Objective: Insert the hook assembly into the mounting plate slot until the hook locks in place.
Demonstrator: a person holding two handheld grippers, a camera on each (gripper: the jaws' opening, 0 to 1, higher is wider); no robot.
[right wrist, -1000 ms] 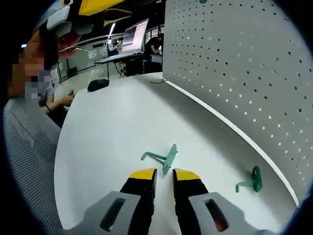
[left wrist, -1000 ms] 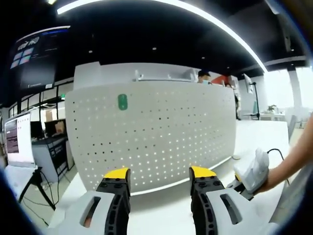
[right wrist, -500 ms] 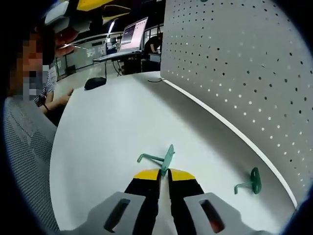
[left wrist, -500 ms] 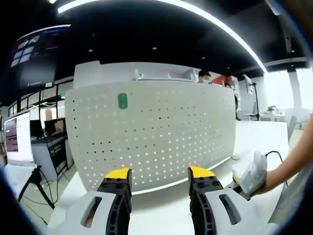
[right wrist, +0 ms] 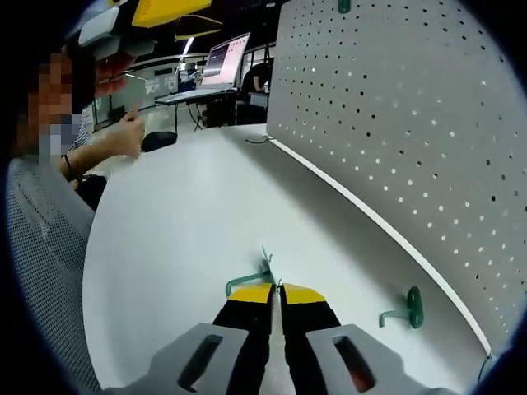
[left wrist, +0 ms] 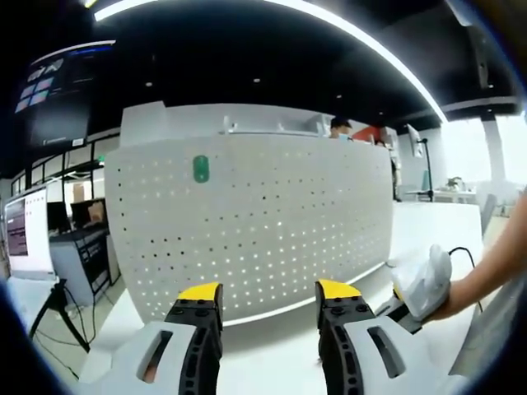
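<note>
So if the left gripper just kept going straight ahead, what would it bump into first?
Probably the white pegboard. The left gripper points at its lower part, jaws apart, with only bare table between. How far off the board stands is hard to judge.

I am holding my left claw [left wrist: 268, 290] level, its two yellow-tipped jaws standing well apart with nothing between them. Ahead of me a white pegboard panel [left wrist: 263, 222] is standing upright on the white counter [left wrist: 272, 354], curving across the view. A small green hook plate [left wrist: 200, 169] is sitting flat against the panel near its upper left corner. At the right edge my other hand [left wrist: 482, 276] is reaching in, gripping the white handle of the right claw [left wrist: 416, 292], whose jaws I cannot make out. Behind the panel, screens are glowing at the far left.
</note>
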